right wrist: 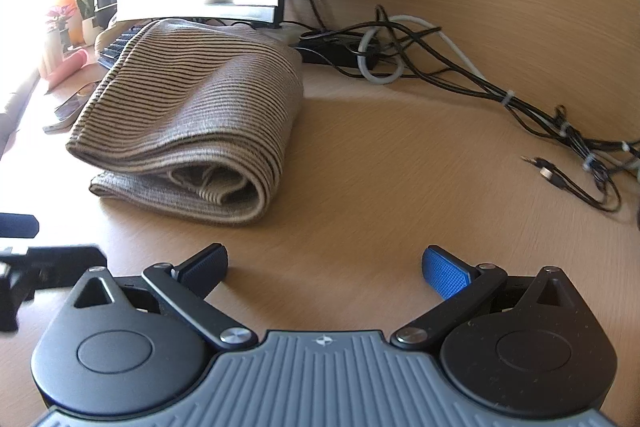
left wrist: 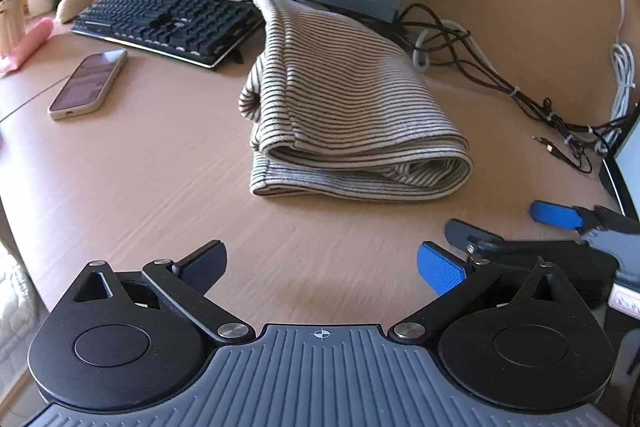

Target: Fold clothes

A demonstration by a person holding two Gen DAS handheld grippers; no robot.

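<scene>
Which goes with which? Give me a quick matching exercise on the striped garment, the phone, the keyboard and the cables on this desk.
Things:
1. beige garment with thin dark stripes
2. smartphone in a pale case
3. black keyboard
4. bundle of black and white cables

Places or states:
A. under the monitor's edge
B. folded, mid-desk
C. right of the garment
D. lying flat, left of the garment

Pairs: 1-B, 2-D, 3-A, 4-C

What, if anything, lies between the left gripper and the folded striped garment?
Only bare desk separates the left gripper from the striped garment, seen in the left wrist view.
</scene>
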